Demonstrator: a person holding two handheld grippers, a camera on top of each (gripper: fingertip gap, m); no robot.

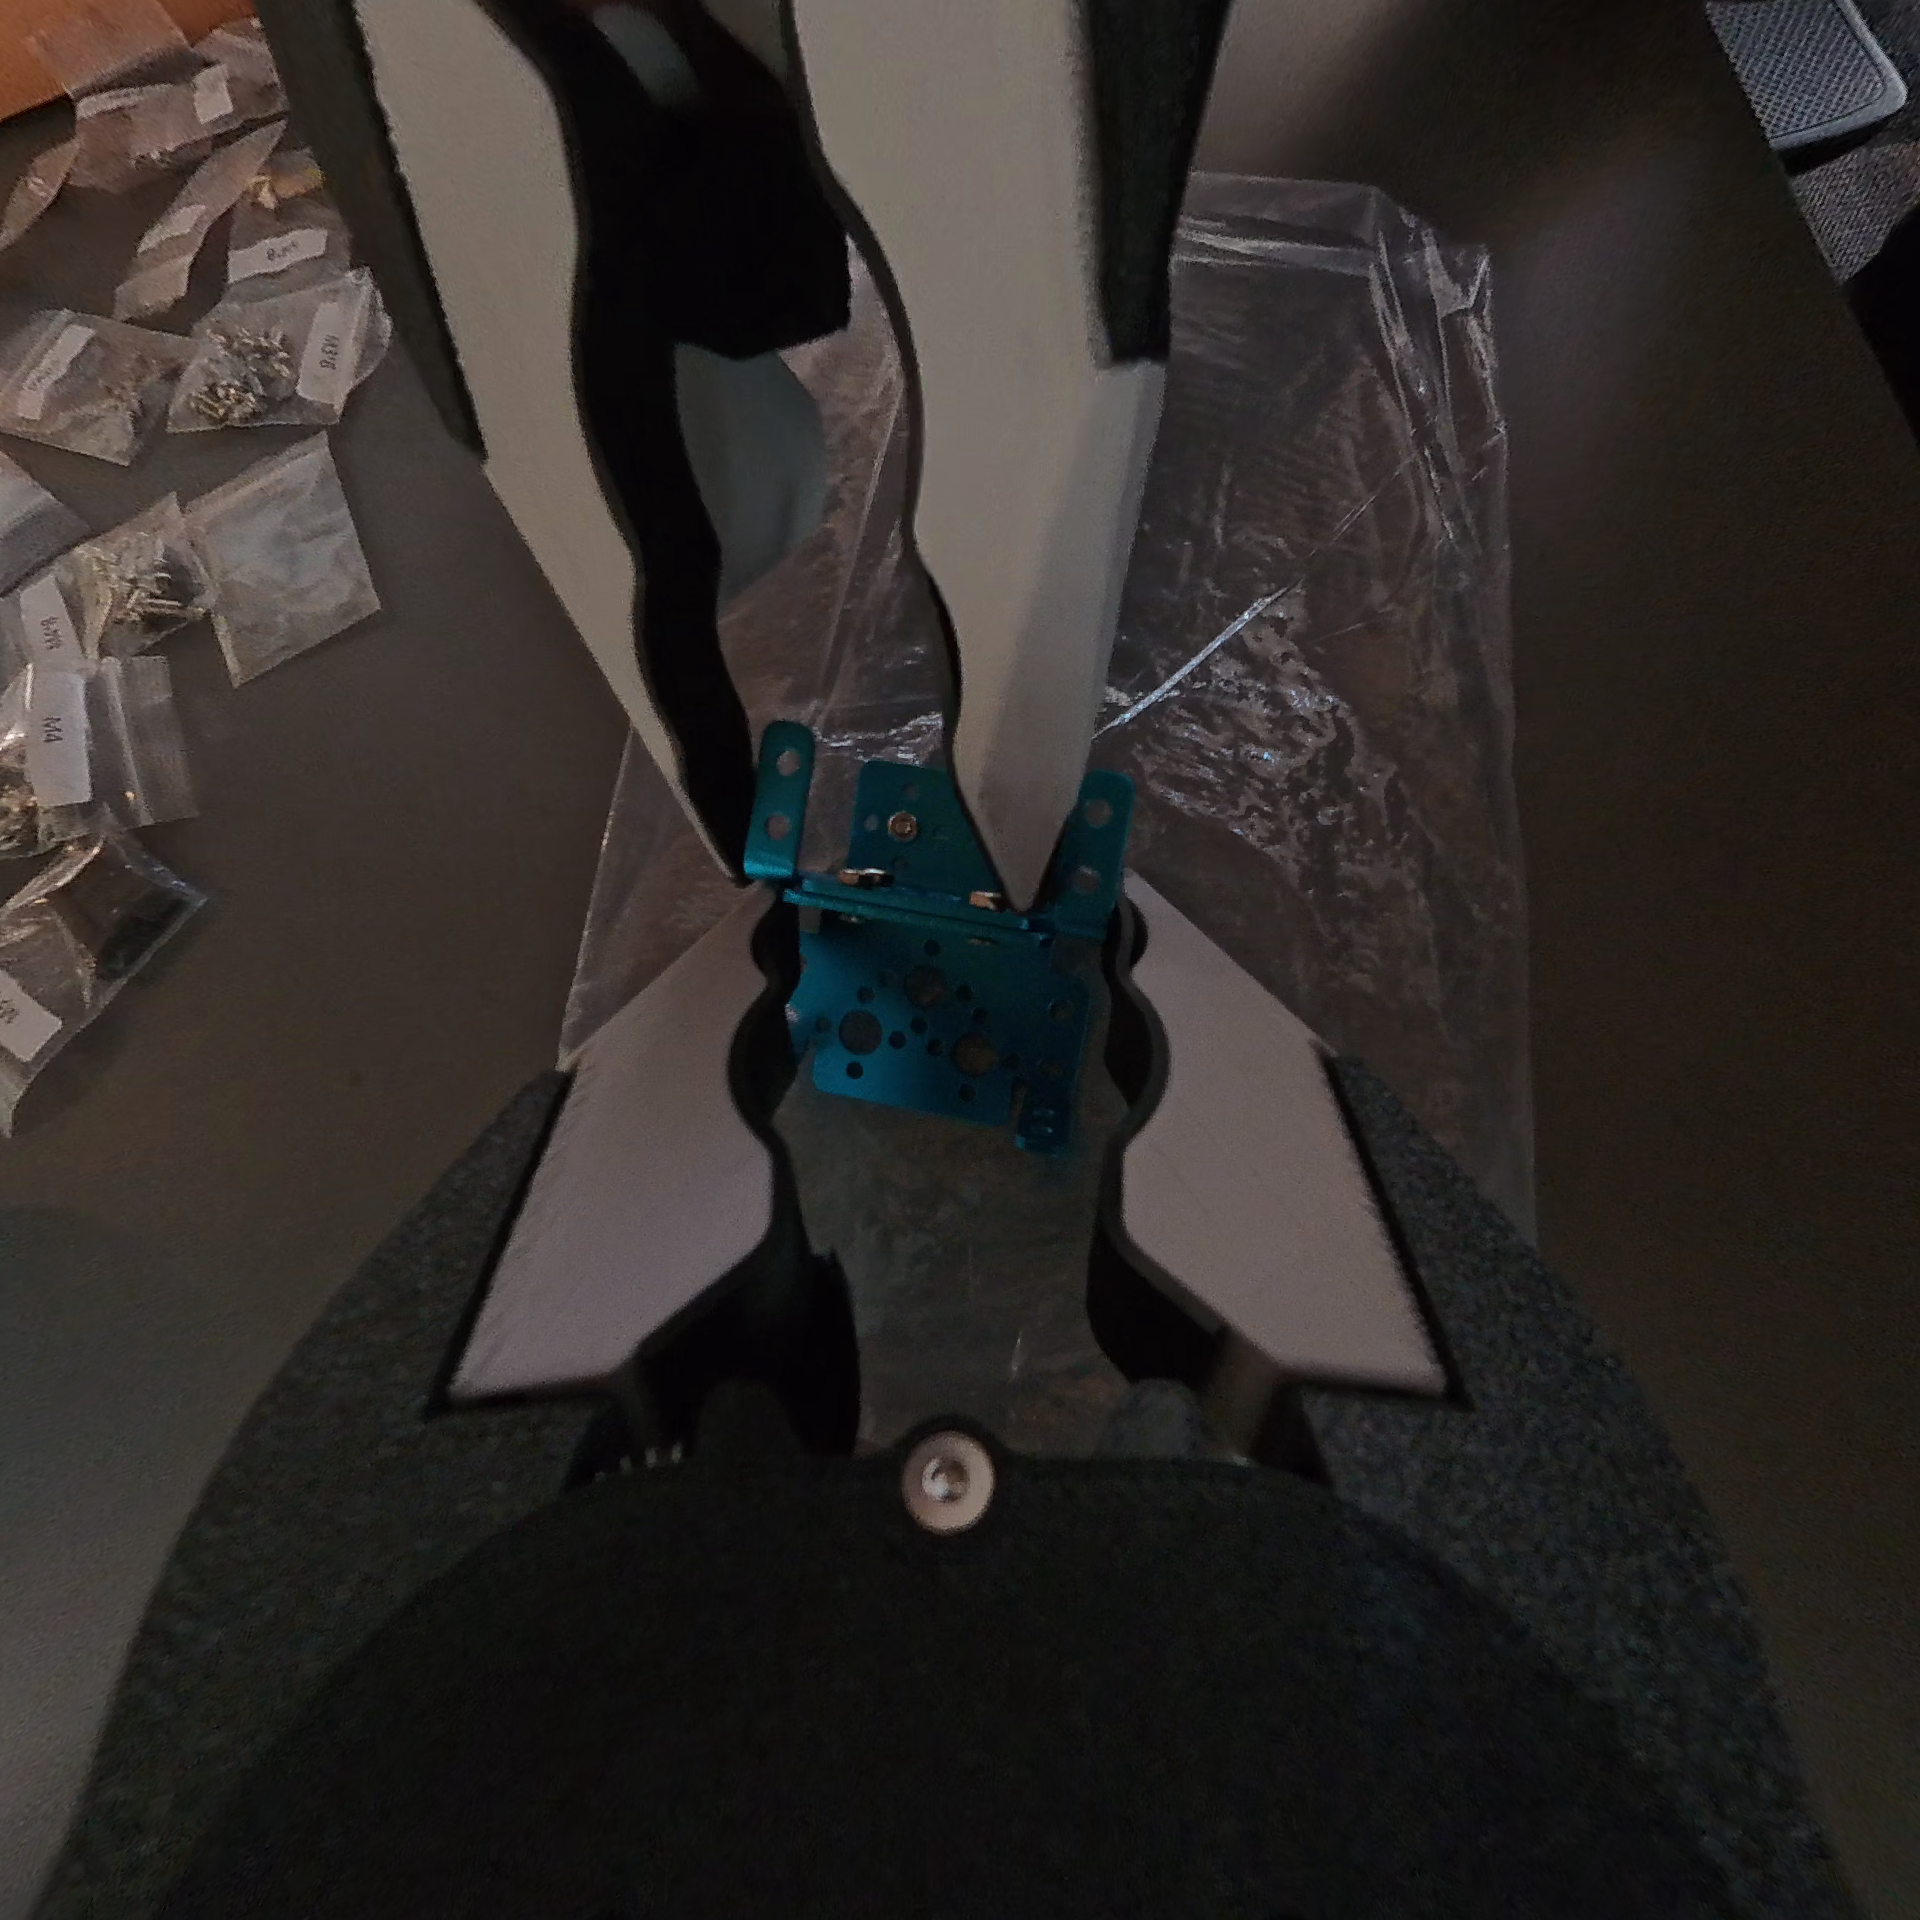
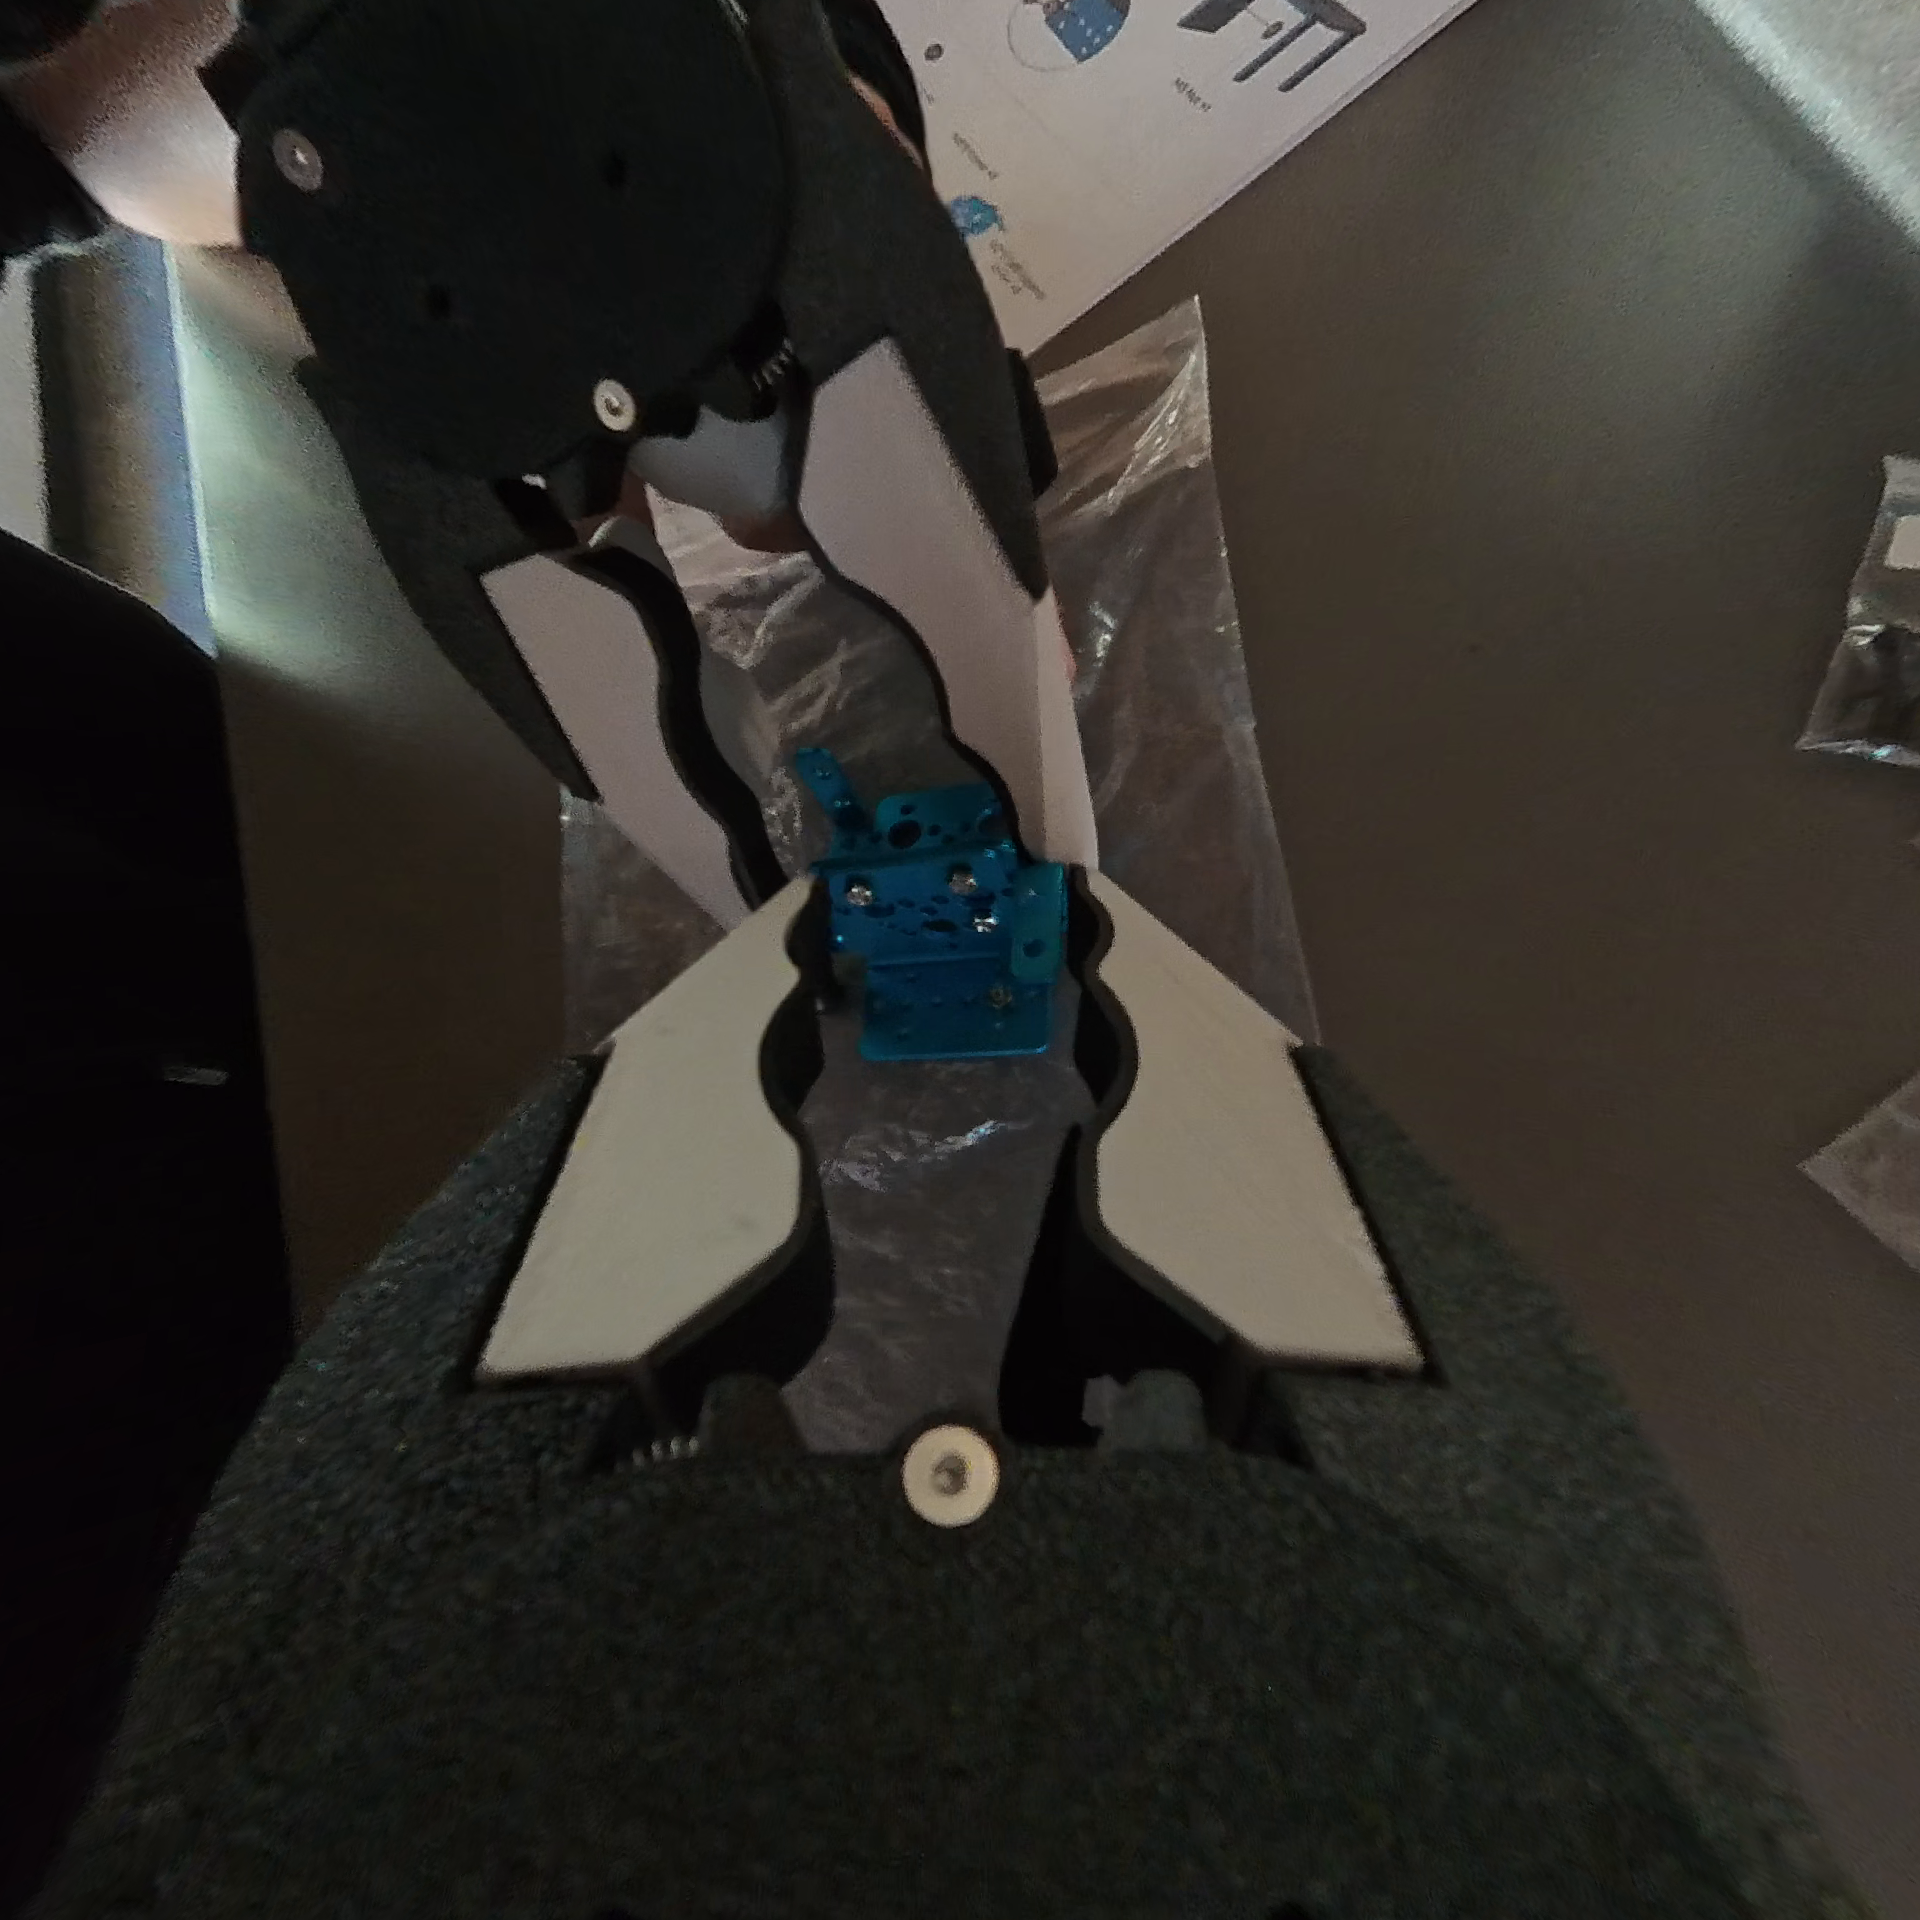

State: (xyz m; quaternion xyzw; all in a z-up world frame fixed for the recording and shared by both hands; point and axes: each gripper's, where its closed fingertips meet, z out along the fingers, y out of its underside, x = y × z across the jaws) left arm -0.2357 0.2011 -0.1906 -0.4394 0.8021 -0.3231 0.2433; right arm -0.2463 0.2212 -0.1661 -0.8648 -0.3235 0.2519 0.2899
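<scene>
A blue perforated metal bracket assembly (image 1: 935, 1023) with small screws and upright tabs hangs between both grippers, above a clear plastic bag (image 1: 1309, 623) on the dark table (image 1: 1714, 779). My left gripper (image 1: 940, 920) has its white fingers closed on the sides of the flat plate. My right gripper (image 1: 873, 878) reaches in from the opposite side, with its tips against the upright tabs. In the right wrist view my right gripper (image 2: 940, 888) clamps the assembly (image 2: 935, 1003) from below, and the left gripper (image 2: 920, 873) comes down from the upper left onto it.
Several small clear bags of screws (image 1: 239, 364) lie at the left. A printed sheet with drawings (image 2: 1143, 135) lies at the far side. More small bags (image 2: 1870, 665) lie at the right. A mesh chair (image 1: 1818, 104) stands past the table's edge. Less than 4 cm separates the two grippers' tips.
</scene>
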